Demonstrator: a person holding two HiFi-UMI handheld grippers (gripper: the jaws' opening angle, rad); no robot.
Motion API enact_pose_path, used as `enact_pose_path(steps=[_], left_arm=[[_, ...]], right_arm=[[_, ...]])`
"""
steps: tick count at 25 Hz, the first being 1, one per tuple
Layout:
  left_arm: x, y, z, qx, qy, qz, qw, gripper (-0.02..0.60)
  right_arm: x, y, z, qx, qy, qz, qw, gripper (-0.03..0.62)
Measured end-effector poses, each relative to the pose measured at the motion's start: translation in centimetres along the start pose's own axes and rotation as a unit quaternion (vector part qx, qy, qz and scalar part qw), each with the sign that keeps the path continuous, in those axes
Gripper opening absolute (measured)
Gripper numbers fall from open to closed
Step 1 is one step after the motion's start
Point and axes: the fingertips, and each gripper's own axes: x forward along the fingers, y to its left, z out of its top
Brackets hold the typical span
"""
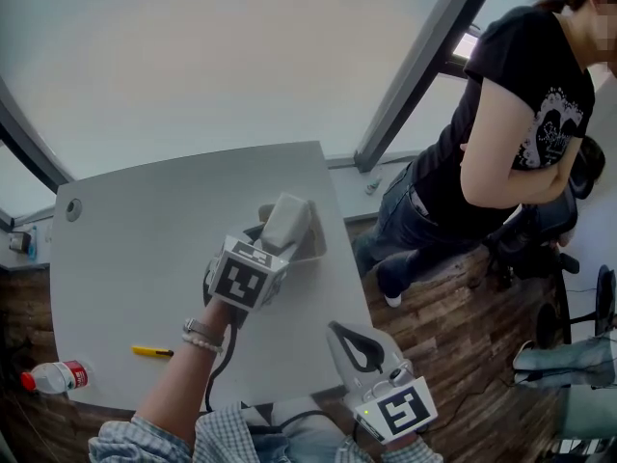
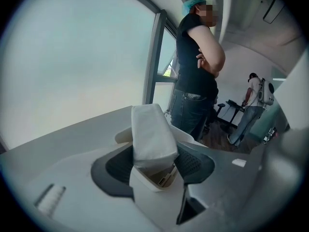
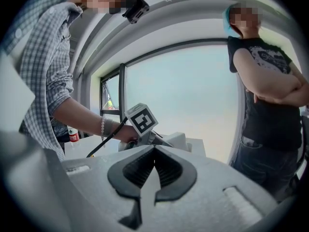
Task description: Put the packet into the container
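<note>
A white packet stands tilted, its lower end inside a small white container near the grey table's right edge. My left gripper is shut on the packet. In the left gripper view the packet sits between the dark pads, pressed into the container below. My right gripper hangs off the table's near right corner, shut and holding nothing. In the right gripper view its jaws meet, with the left gripper's marker cube and the container beyond.
A yellow pen lies on the table near the front left, and a water bottle sits at the front left corner. A person in a black shirt stands at the right beside an office chair.
</note>
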Motion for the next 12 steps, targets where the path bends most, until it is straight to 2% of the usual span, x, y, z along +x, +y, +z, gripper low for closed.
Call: enact_pose_path(steps=[7,12], left_arm=[[1.1,-0.6,-0.5,0.011,0.013,0.002,0.9999,0.267],[0.8,-0.9,-0.6,0.007,0.004,0.002,1.0000,0.270]], right_arm=[[0.0,-0.5,0.2,0.009,-0.003,0.002,1.000,-0.002],[0.1,-0.1,0.3,0.007,-0.003,0.009,1.000,-0.002]])
